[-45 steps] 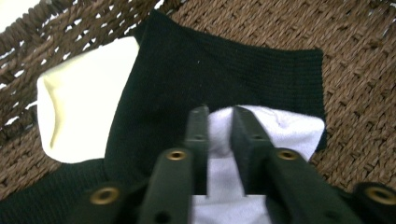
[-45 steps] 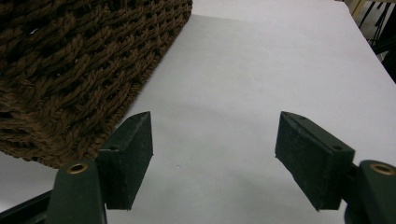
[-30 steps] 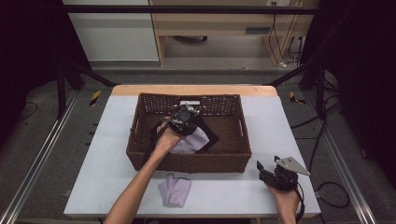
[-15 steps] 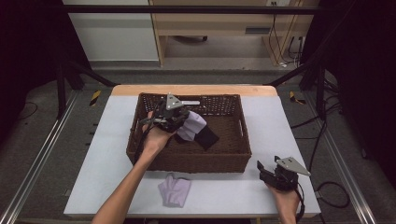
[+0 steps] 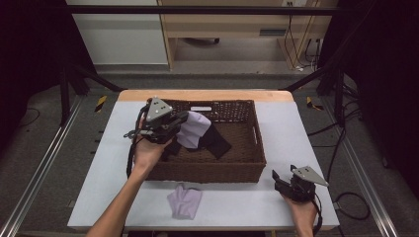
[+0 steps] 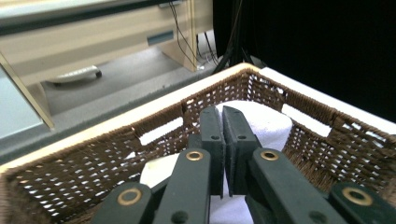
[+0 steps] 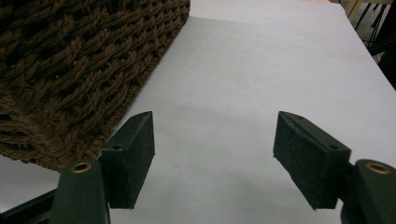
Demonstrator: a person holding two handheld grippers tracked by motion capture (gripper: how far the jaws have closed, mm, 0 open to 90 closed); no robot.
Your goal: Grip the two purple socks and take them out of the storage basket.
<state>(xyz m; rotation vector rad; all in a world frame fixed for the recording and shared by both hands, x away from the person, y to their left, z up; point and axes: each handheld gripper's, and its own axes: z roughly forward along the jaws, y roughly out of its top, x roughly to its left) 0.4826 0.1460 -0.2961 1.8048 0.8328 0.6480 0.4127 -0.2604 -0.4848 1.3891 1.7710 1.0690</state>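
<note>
The high view looks from above my side of the table point(image 5: 306, 128), forward and down, quite far, so my forearms enter from the bottom of the frame and the floor lies at the top. The camera on my left gripper point(image 6: 223, 135) sits just behind its jaws and looks along them, very near, over the far wall of the basket point(image 6: 154, 121) toward the floor behind. The camera on my right gripper point(image 7: 212, 140) looks low and close over the table point(image 7: 261, 70); the basket point(image 7: 79, 60) corner is in the upper left. All three views share the basket point(image 5: 247, 165).
</note>
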